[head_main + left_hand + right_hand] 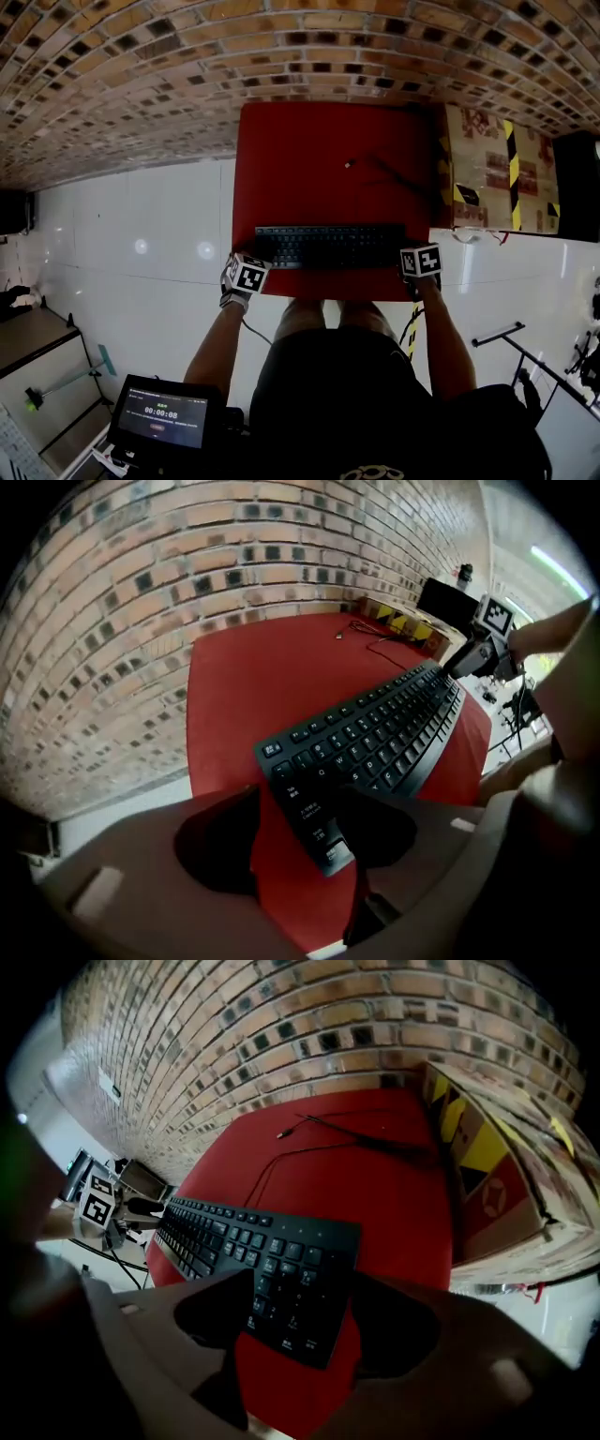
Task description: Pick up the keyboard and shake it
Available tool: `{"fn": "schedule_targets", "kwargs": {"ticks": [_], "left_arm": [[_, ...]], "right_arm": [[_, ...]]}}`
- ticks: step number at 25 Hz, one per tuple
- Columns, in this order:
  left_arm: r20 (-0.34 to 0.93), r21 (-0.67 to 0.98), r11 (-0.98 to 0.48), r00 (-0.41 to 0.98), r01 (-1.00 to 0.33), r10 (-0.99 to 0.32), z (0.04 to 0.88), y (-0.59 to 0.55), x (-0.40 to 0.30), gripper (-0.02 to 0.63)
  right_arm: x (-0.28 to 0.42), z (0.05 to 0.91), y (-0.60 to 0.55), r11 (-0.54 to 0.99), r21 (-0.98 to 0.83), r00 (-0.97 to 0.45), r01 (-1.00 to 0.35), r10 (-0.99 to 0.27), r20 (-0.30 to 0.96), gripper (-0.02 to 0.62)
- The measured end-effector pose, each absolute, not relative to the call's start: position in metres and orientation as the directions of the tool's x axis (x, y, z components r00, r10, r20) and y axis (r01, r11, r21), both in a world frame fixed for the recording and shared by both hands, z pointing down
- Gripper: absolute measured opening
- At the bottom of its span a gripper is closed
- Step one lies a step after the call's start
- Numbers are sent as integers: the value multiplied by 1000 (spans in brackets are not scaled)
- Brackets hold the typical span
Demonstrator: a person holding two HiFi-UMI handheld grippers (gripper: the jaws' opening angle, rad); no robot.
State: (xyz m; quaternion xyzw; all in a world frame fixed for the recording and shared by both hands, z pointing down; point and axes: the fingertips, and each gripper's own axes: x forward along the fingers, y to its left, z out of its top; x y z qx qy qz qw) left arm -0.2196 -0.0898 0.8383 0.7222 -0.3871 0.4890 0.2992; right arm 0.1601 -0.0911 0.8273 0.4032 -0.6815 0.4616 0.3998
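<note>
keyboard: black keyboard, lying flat on the near part of the table, close to the edge by my body.
long axis: runs left to right, straight from one of my grippers to the other.
left end: sits between the jaws of my left gripper. The jaws stand apart and are not pressing. Bare red shows between the outer jaw and the keys.
right end: sits between the jaws of my right gripper. They are spread and released too, with nothing gripped.
nearer hand: neither, since each gripper is at its own short end.
next move, my guess: close both sets of jaws across the depth of the keyboard before lifting.
cable: a thin lead trails from the keyboard's back toward the wall, plug end loose. It may drag when I lift.
table: red top, set against a brick wall.
box: cardboard just beside the table's right edge, with black-and-yellow tape and a red printed mark I can't read.
writing: key legends mostly too small to read, and no brand visible. The screen by my left knee shows a timer, roughly 00:00:08.
</note>
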Motion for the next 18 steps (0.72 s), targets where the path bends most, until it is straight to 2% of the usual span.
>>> {"fn": "schedule_targets", "kwargs": {"ticks": [5,7,14,15,16,18], "left_arm": [[934,183,-442,296,-878,-201,839,-86,-216,257],[918,267,-390,355,-882,-174,837,-85,-212,221],[861,461,-315,504,-829,-64,842,-85,-209,218],[854,477,-310,517,-823,-60,841,-84,-206,235],[847,488,-305,528,-818,-59,840,-84,-202,299],[849,483,-304,524,-821,-66,840,-83,-199,322]], "right_arm": [[161,831,-101,250,-301,-347,-920,-165,923,310],[159,835,-102,257,-298,-343,-919,-154,927,321],[157,845,-99,303,-327,-376,-895,-116,919,324],[157,845,-99,313,-322,-370,-894,-110,922,325],[156,844,-98,320,-317,-365,-893,-103,925,334],[152,844,-97,323,-301,-348,-897,-96,933,379]]}}
